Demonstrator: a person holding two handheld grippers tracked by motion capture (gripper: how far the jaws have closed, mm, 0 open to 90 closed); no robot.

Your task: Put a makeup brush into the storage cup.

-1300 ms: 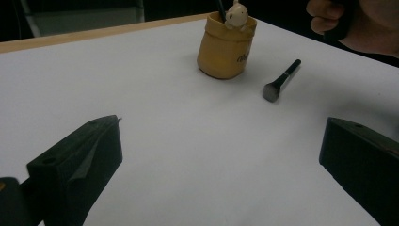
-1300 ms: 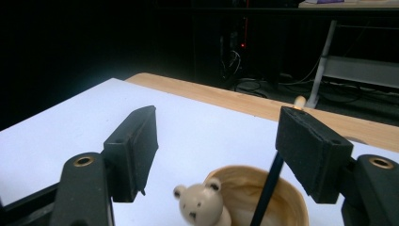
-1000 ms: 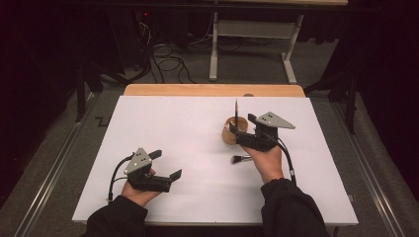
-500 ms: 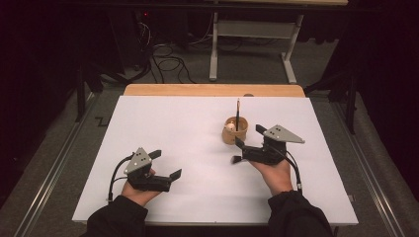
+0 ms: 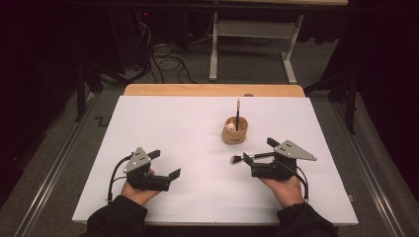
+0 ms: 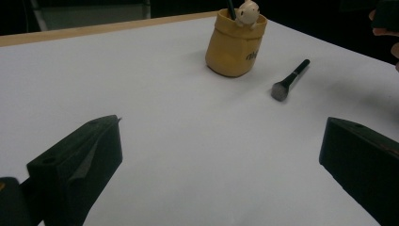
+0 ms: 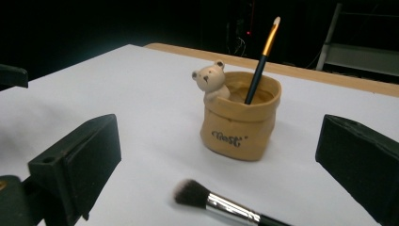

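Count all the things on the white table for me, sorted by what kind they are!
Brushes: 2, a makeup brush lying flat and a thin brush standing in the cup
Bear cups: 1, the tan cup
Claws: 2, the left claw and the right claw
Total: 5

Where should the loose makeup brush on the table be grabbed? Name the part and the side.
Take the makeup brush on its slim black handle, about midway, coming straight down with the jaws across it. It lies flat on the white table, so the sides are free, and its bristle head looks soft.
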